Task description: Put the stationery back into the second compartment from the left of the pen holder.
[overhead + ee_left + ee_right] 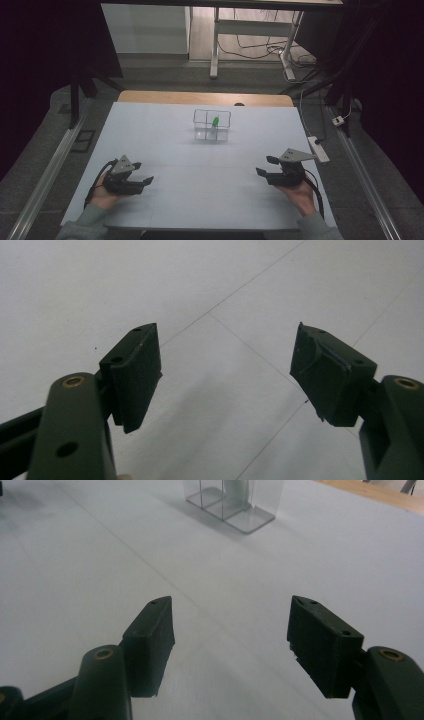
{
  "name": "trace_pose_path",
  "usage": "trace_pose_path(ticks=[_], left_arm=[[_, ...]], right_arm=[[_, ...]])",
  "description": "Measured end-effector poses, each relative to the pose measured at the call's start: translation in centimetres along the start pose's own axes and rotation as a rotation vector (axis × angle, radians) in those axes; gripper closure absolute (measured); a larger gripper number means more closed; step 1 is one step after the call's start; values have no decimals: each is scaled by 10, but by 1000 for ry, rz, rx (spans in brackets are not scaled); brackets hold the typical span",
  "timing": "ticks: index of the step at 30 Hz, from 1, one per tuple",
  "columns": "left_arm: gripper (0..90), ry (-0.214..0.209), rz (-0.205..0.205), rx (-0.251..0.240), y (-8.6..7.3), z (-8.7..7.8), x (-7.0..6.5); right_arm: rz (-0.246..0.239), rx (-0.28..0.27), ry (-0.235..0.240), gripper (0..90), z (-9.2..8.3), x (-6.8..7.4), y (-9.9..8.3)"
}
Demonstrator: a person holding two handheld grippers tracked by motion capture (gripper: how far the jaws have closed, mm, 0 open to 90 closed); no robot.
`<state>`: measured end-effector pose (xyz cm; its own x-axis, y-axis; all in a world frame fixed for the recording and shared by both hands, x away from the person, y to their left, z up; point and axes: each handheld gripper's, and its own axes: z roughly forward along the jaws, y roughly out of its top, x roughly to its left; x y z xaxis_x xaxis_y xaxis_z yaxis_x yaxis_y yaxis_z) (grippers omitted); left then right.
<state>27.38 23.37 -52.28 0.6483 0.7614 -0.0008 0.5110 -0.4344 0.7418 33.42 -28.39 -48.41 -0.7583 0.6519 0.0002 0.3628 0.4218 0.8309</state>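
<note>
Looking down from the high view, a clear compartmented box point(212, 125) stands near the far middle of the white surface point(200, 200), a small green item point(215, 121) upright in one of its compartments. The left hand-held gripper point(141, 172) and the right hand-held gripper point(266, 166) rest near the surface's near corners, well apart from the box, jaws spread. In the left gripper view, its jaws gape wide over bare surface. In the right gripper view, the jaws stand wide with nothing between them, the box point(235, 502) well beyond.
</note>
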Motion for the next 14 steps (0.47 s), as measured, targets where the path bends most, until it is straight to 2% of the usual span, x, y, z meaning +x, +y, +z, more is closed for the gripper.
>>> trace_pose_path(ticks=[2, 5, 14], left_arm=[[281, 1, 0, 0, 0, 0, 0], [281, 4, -3, -1, 0, 0, 1], [279, -3, -8, -5, 0, 1, 2]], right_arm=[[-3, 5, -14, 328, -6, 0, -6], [-1, 4, -10, 318, -10, 1, -13], [-26, 9, -19, 305, -11, 2, -13]])
